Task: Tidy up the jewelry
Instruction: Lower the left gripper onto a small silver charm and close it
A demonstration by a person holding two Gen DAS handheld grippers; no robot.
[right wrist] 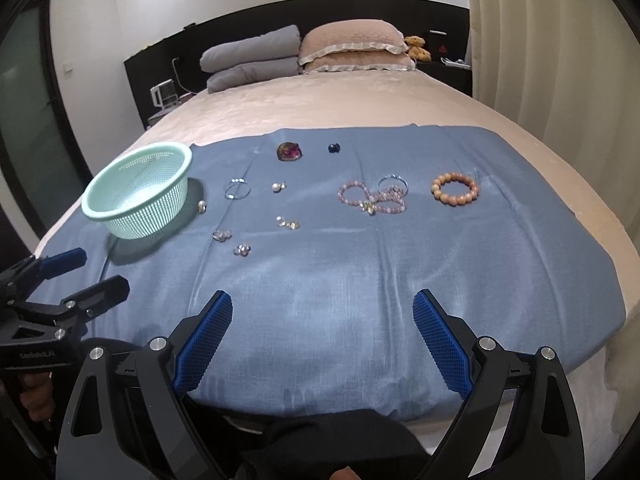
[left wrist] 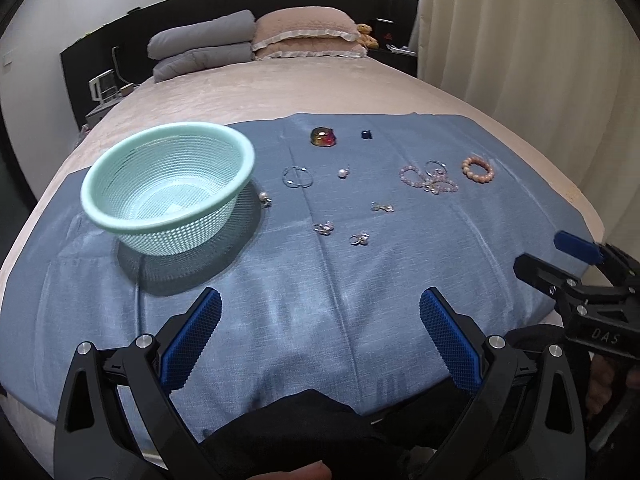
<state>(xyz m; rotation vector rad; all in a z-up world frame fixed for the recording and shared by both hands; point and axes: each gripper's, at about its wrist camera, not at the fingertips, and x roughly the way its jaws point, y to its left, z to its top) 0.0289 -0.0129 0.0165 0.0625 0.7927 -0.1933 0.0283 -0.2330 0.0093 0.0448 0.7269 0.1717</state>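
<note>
Two open claws, scattered jewelry

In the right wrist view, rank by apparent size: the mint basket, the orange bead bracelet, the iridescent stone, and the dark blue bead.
1. Mint basket, by far the largest.
2. Orange bead bracelet.
3. Iridescent stone.
4. Dark blue bead, the smallest.
The stone and bead lie farther from the camera, so they may look slightly smaller than they are.

Left gripper and right gripper: black plastic frames with triangular cut-outs, round silver screws at the joints, blue ribbed pads inside the fingers. White lettering on each body, "DAS" on the right one, the other too small to read. Black sleeve below, bare skin at the handles.
</note>
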